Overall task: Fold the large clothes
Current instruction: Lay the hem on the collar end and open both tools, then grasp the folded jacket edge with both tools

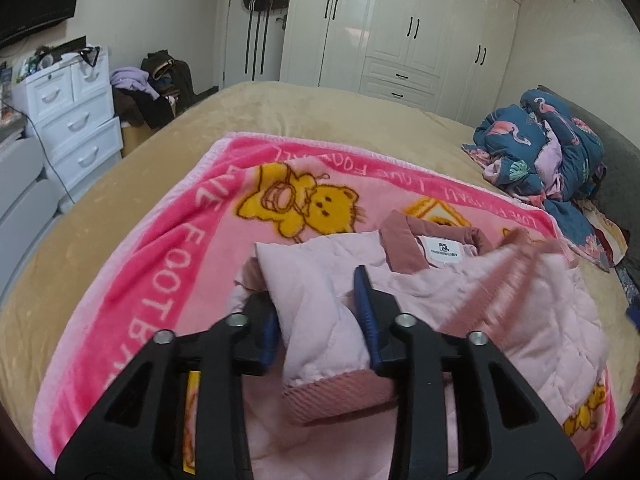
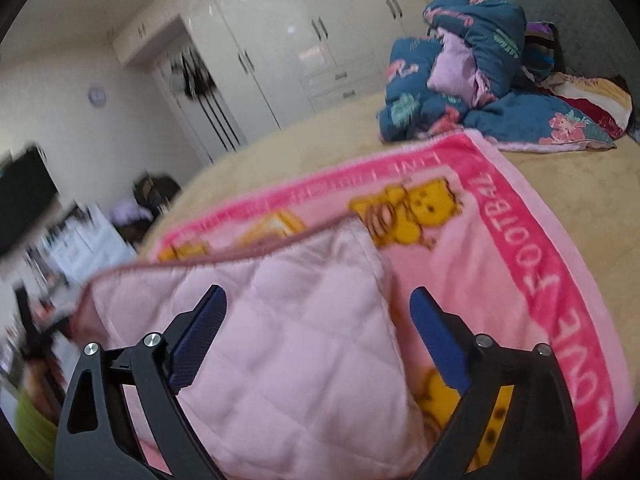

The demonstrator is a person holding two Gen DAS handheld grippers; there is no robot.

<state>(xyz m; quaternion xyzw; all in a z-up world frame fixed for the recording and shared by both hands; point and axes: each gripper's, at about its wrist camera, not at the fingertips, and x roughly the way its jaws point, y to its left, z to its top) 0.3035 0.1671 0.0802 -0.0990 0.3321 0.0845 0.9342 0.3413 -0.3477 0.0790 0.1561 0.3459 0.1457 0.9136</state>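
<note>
Left gripper had the sleeve of the pink jacket sitting between its blue pads, jaws only part open, and honestly I couldn't tell if it was pinching the padding or just straddling it. Right gripper was spread wide with nothing clamped, a quilted flap of the jacket lying loose between its fingers.

The jacket sat on the pink bear blanket spread over the bed, collar and label facing up. That sleeve, cuff and all, looked already laid in over the body, and the flap on the right seemed to have come down too, so I'd guess the side folds were about done. It was still a long lumpy shape though, not a tidy packet. Probably left: smoothing it, then folding bottom to collar. A blue flamingo quilt was heaped further up the bed, untouched.
</note>
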